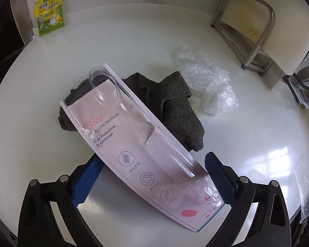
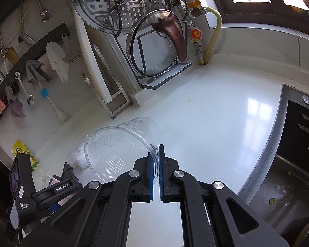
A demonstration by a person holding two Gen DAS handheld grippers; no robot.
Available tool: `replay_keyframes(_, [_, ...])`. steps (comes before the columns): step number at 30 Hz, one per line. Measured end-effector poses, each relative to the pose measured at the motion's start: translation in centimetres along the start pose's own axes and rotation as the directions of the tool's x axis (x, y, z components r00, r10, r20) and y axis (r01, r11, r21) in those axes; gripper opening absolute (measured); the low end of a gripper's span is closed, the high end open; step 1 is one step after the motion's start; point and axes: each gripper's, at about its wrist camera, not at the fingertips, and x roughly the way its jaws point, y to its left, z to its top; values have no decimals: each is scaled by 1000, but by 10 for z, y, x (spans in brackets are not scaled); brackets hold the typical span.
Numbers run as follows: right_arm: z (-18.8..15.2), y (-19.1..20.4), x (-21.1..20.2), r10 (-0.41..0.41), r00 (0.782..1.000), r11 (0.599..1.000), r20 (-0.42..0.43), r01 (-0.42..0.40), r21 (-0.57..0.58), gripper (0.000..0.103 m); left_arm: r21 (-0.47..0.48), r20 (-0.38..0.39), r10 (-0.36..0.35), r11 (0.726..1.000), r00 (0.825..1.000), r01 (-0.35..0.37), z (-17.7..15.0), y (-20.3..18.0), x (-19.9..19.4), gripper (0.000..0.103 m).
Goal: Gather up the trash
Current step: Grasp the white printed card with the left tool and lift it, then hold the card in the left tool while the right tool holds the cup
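1. A toothbrush package [image 1: 138,144] is being held across the left gripper [image 1: 154,177], whose blue fingers [image 1: 86,181] are standing wide apart against its two long edges; whether they are pressing on it cannot be told.
2. A clear plastic cup [image 2: 121,144] is being gripped by its rim in the closed right gripper [image 2: 157,164] and is being kept on its side above the table [image 2: 216,123].
3. Just beyond the package, a dark cloth [image 1: 175,107] is lying on the table, with crumpled clear plastic [image 1: 208,82] touching its far side.
4. Open white surface is being left to the left of the cloth, up to a yellow pouch [image 1: 49,10] by the back wall.
5. Only the right wrist view is showing the sink [image 2: 288,164] bounding the table on the right and a rack of pot lids [image 2: 146,41] behind.
6. The printed face of the package is being shown only in the left wrist view.
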Motion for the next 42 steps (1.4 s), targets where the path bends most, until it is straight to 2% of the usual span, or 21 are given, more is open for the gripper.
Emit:
replay_keyframes(3, [0, 0, 0, 1, 1000, 1000, -3, -1, 1, 4, 18, 27, 22, 1000, 999, -22, -3, -1, -1, 88])
replay_keyframes(5, [0, 0, 1, 0, 1000, 1000, -4, 0, 1, 4, 33, 48, 14, 999, 999, -15, -6, -3, -5, 73])
replay_keyframes(11, [-1, 0, 2, -4, 1000, 1000, -10, 4, 2, 4, 89, 71, -28, 996, 997, 22, -21, -5, -13, 53])
replay_keyframes(16, [-2, 3, 4, -6, 1000, 1000, -14, 6, -13, 4, 132, 82, -70, 989, 994, 59, -28, 5, -22, 49])
replay_keyframes(22, [-3, 7, 4, -8, 1000, 1000, -14, 8, -25, 4, 235, 174, -74, 971, 982, 31, -34, 15, -45, 44])
replay_keyframes(34, [-12, 22, 4, -6, 1000, 997, -22, 4, -81, 4, 352, 258, -121, 936, 959, 24, -43, 40, -70, 40])
replay_keyframes(35, [-13, 24, 3, -5, 1000, 996, -18, 3, -85, 4, 365, 267, -125, 931, 955, 20, -45, 40, -73, 31])
replay_keyframes(37, [-15, 27, 1, 0, 1000, 996, -15, -1, -93, 4, 393, 266, -139, 919, 954, 24, -47, 41, -76, 20])
replay_keyframes(42, [-22, 32, 7, 9, 999, 994, -44, -14, -107, 4, 393, 247, -163, 918, 955, 55, -46, 54, -75, 20])
